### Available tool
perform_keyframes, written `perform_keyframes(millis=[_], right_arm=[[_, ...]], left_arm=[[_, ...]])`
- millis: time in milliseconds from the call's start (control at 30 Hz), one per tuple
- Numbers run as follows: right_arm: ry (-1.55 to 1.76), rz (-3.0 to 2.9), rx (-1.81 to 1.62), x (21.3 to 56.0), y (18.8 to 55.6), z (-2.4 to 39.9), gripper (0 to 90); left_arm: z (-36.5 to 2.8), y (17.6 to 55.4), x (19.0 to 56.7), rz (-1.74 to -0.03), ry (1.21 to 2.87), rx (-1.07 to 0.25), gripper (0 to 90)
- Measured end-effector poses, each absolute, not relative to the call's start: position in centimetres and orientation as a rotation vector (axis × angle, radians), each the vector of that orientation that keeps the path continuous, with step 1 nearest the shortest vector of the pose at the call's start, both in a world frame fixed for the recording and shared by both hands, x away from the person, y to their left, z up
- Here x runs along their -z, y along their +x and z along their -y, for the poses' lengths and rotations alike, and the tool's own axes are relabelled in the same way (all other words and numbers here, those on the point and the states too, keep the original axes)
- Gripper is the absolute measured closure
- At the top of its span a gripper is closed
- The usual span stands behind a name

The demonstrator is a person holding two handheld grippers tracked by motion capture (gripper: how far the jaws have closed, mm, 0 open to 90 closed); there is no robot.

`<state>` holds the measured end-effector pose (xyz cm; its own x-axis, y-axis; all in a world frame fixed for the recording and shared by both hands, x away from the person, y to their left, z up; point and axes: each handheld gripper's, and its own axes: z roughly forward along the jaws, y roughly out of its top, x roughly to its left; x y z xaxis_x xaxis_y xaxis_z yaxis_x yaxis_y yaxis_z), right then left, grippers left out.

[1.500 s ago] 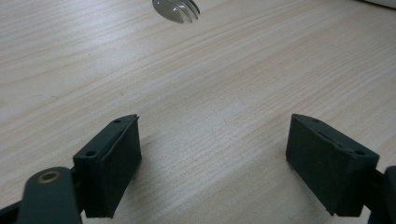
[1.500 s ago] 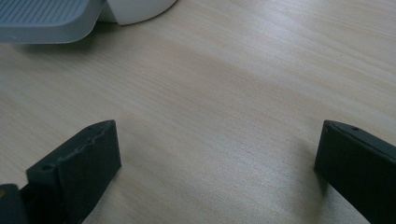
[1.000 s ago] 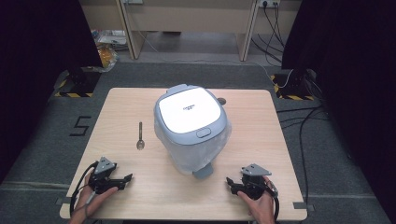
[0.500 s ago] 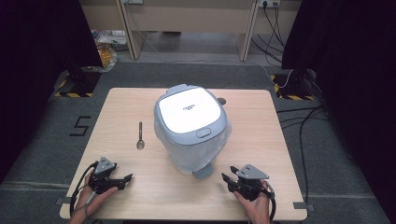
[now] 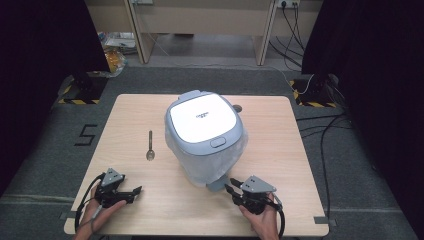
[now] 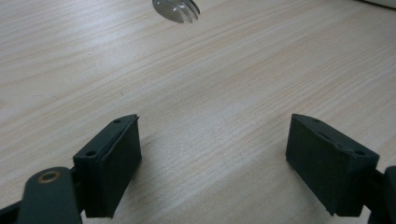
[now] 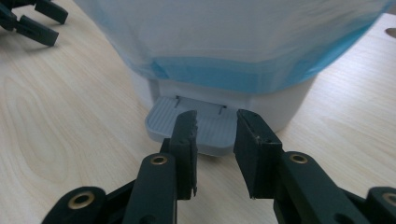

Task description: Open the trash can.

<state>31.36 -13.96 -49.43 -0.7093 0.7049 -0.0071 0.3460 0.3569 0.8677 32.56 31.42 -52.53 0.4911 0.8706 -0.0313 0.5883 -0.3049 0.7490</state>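
A white and grey-blue pedal bin (image 5: 202, 120) with a shut lid and a thin plastic liner stands mid-table. Its grey foot pedal (image 5: 216, 186) juts out toward me at the base. My right gripper (image 5: 231, 190) points at that pedal from the near right. In the right gripper view the pedal (image 7: 210, 126) lies just beyond the right gripper (image 7: 215, 116). Its jaws have just been closing to a narrow gap with nothing between them. My left gripper (image 5: 135, 192) rests near the front left, wide open over bare wood (image 6: 215, 126). A metal utensil (image 5: 150, 147) lies left of the bin.
The wooden table (image 5: 280, 130) has a small round mark (image 5: 237, 108) behind the bin. Beyond the table are grey carpet, cables (image 5: 320, 130) at the right and desk legs at the back. The utensil's tip (image 6: 176, 9) lies ahead of the left gripper.
My right gripper has moved left toward the bin's pedal and its jaws have narrowed. The left gripper, bin and utensil have stayed put.
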Motion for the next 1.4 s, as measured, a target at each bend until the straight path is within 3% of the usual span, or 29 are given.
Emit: perform_keyframes(millis=[767,1400], right_arm=[[0.864,-2.304,-1.207,50.6,32.6,11.3,77.3],[0.86,-2.32,-1.189,50.7,32.6,11.2,77.5]], left_arm=[[-31.4,32.6,52.5,-1.197,2.02,-0.502,17.2],[-31.4,32.6,52.5,-1.197,2.02,-0.503,17.2]])
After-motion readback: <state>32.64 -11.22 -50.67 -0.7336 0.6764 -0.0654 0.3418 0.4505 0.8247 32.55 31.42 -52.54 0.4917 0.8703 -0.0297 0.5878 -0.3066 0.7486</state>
